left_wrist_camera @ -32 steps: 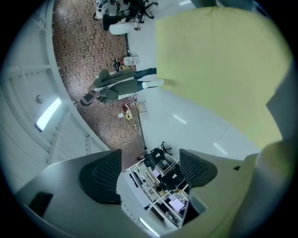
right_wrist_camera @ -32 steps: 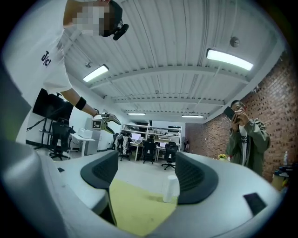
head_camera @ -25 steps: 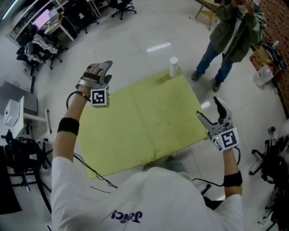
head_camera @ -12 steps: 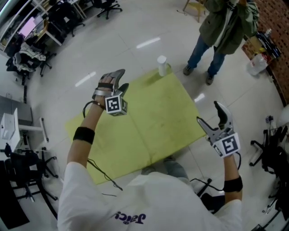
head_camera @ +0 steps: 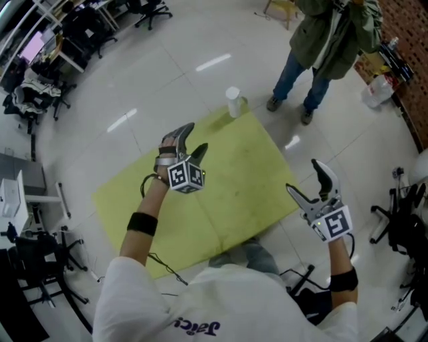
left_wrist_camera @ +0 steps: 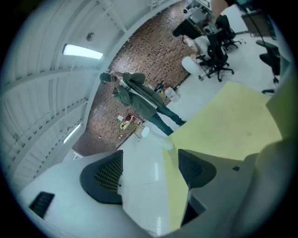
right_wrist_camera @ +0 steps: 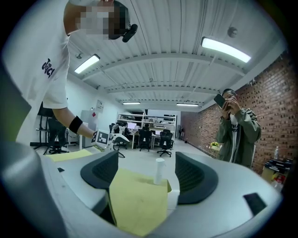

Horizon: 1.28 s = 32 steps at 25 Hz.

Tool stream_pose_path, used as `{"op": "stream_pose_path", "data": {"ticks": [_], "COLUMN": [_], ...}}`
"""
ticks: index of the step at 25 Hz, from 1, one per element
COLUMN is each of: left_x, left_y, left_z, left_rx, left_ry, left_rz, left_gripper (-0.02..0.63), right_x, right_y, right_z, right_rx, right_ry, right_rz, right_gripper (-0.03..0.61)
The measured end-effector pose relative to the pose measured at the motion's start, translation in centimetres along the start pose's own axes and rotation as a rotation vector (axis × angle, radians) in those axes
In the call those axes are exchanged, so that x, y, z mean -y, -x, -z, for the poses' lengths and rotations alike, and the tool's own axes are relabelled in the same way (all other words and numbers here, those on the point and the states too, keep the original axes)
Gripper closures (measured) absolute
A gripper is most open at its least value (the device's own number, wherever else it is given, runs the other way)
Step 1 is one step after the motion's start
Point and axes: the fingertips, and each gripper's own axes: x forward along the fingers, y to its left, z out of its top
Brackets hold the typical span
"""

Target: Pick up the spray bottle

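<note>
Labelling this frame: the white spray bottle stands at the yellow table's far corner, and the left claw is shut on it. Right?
No. The left claw is open: the left gripper view shows its jaws, which have just been closing a little, apart with nothing between them. The spray bottle does stand at the far corner of the yellow table.

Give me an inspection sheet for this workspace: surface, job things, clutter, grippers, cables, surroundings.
Surface: yellow-green table, bare apart from one thing.
Job's things: white bottle, upright at the table's far corner, untouched.
Clutter: nothing seen.
Grippers: left gripper over the table, jaws apart, just closed a little, nothing between them; right gripper off the table's right edge, jaws apart, empty.
Cables: thin black cable trailing from the left arm over the table's near edge.
Surroundings: person standing beyond the bottle; office chairs, desks, brick wall.
</note>
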Motion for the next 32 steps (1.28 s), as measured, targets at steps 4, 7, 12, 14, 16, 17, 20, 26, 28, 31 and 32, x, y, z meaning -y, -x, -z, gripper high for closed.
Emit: {"op": "stream_pose_path", "data": {"ticks": [4, 7, 12, 14, 16, 17, 20, 26, 28, 31, 32], "left_x": [1.6, 2.6, 4.0, 4.6, 4.5, 4.3, 4.1, 3.8, 3.7, 3.8, 3.9], "left_y": [-0.1, -1.0, -3.6, -4.3, -4.3, -4.3, -4.8, -7.0, -8.1, -10.2, -11.0], "left_z": [-1.5, -1.9, -4.1, -4.5, -4.7, -5.1, -6.5, -7.7, -7.4, -6.8, -6.7], "left_rx": [0.039, 0.05, 0.093, 0.131, 0.16, 0.176, 0.228, 0.262, 0.251, 0.234, 0.23], "left_ry": [0.138, 0.224, 0.354, 0.419, 0.49, 0.523, 0.617, 0.749, 0.763, 0.785, 0.787], "left_rz": [0.003, 0.005, 0.007, 0.012, 0.013, 0.014, 0.014, -0.007, -0.02, -0.024, -0.02], "left_gripper": [0.227, 0.227, 0.227, 0.227, 0.227, 0.227, 0.227, 0.227, 0.227, 0.225, 0.225], "right_x": [0.3, 0.4, 1.4, 1.3, 0.9, 0.9, 1.2, 1.9, 2.0, 2.0, 2.0], "right_y": [-0.2, -0.8, -0.8, -0.9, -1.4, -1.6, -1.6, -1.2, -1.1, -1.2, -1.3], "right_z": [0.7, 1.2, 1.9, 2.2, 2.6, 2.7, 2.7, 3.7, 3.9, 4.1, 4.2], "right_rx": [0.002, 0.0, -0.002, -0.002, -0.003, -0.004, -0.002, -0.026, -0.032, -0.04, -0.043], "right_ry": [-0.03, -0.042, -0.082, -0.085, -0.087, -0.089, -0.098, -0.125, -0.138, -0.158, -0.164], "right_rz": [0.02, 0.018, 0.022, 0.032, 0.035, 0.035, 0.04, 0.049, 0.053, 0.058, 0.058], "right_gripper": [0.187, 0.187, 0.187, 0.187, 0.187, 0.187, 0.187, 0.187, 0.187, 0.187, 0.187]}}
